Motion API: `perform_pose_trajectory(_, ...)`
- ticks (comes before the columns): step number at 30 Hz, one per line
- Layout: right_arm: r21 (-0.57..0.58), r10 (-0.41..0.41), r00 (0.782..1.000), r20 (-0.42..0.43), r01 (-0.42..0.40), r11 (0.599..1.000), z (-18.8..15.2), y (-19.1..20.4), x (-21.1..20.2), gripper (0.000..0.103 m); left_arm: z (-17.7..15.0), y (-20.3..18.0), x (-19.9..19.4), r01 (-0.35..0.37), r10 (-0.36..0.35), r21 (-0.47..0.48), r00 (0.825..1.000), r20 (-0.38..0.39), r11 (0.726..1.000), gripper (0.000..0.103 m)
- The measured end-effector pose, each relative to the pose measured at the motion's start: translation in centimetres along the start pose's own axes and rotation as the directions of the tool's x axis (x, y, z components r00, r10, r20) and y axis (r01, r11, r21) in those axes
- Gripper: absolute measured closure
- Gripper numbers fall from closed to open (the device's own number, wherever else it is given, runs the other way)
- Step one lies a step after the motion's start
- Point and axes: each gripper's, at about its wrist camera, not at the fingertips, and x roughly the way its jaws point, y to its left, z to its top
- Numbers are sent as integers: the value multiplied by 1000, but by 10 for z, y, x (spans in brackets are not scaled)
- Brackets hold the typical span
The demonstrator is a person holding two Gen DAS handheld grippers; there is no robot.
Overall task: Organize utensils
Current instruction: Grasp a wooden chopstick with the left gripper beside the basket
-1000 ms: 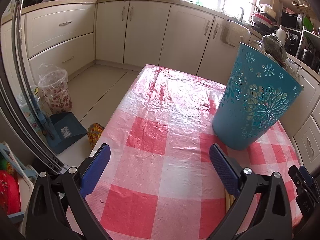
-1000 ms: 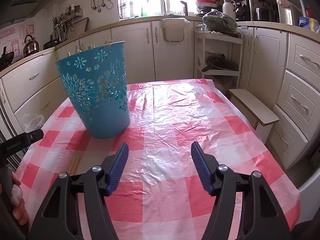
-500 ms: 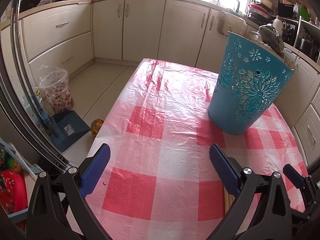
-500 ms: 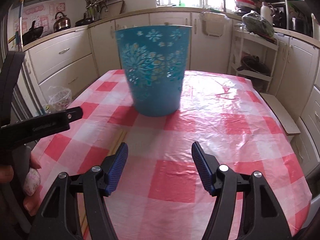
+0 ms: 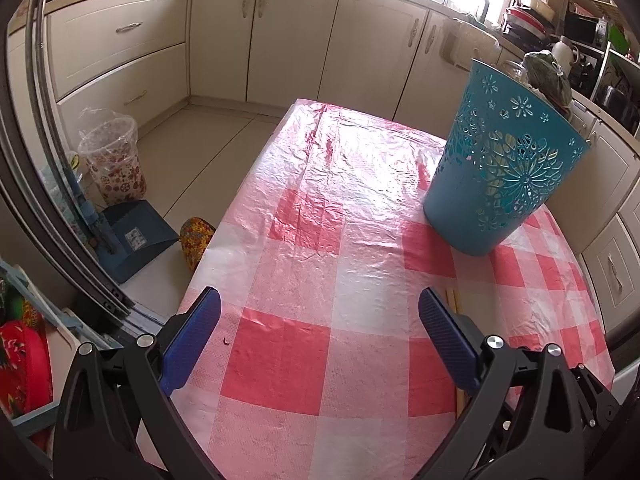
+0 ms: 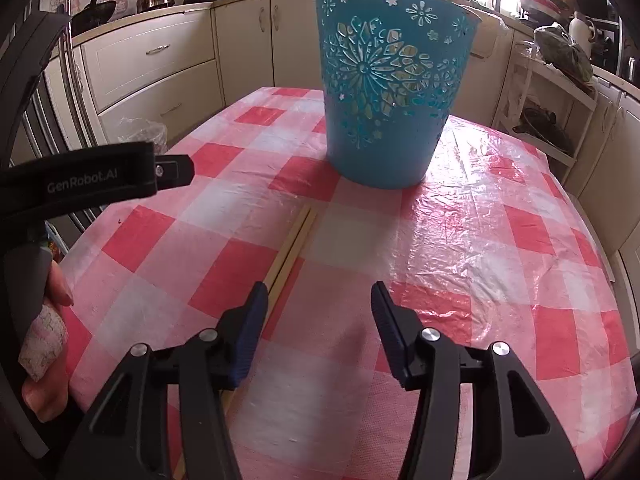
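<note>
Bench [image 6: 500, 240]: you see it covered by a red, pink and white checked plastic cloth, creased and shiny on the far half.
Basket [image 6: 384, 92]: your teal cut-out basket stands upright on the bench, towards its far part.
Chopsticks [image 6: 294, 238]: you have a pale pair lying flat and side by side on the cloth, near the basket's base, tips pointing towards it, not touching it.
</note>
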Motion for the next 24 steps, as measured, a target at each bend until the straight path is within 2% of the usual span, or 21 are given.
perform_pose_trajectory(1, -5, -6, 1000, -4, 6, 1000, 1, -1, 0, 51, 0, -1, 0, 2, -2, 3, 1000, -2, 1000, 8)
perform_pose_trajectory(2, -11, -33, 999, -10, 33, 999, 1, -2, 1, 60, 0, -2, 0, 5, -5, 6, 1000, -5, 1000, 8)
perform_pose_trajectory(3, -19, -55, 998, -32, 54, 998, 0, -3, 5, 60, 0, -3, 0, 9, -9, 10, 1000, -10, 1000, 8)
perform_pose_trajectory(7, 49, 4, 999, -45, -2, 999, 1, -12, 5, 60, 0, -9, 1, 9, -8, 29, 1000, -17, 1000, 8)
perform_pose_trajectory(10, 103, 80, 997, 1, -80, 991, 3, -15, -2, 60, -1, -8, 1, 6, -5, 23, 1000, -22, 1000, 8)
perform_pose_trajectory(15, 65, 55, 998, -21, -54, 996, 2, -5, 6, 60, -1, -6, 4, 2, -2, 11, 999, -35, 1000, 8)
perform_pose_trajectory(19, 90, 90, 995, -30, -87, 992, 4, -2, 11, 60, 0, -9, 5, 1, -1, 22, 999, -37, 1000, 8)
perform_pose_trajectory(22, 15, 37, 999, -37, -37, 999, 5, 9, 12, 60, 0, -11, 4, 1, 0, 32, 999, -38, 999, 8)
perform_pose_trajectory(24, 27, 46, 998, -49, -45, 999, 6, 5, 12, 62, -1, -12, 3, 0, 1, 38, 999, -39, 999, 8)
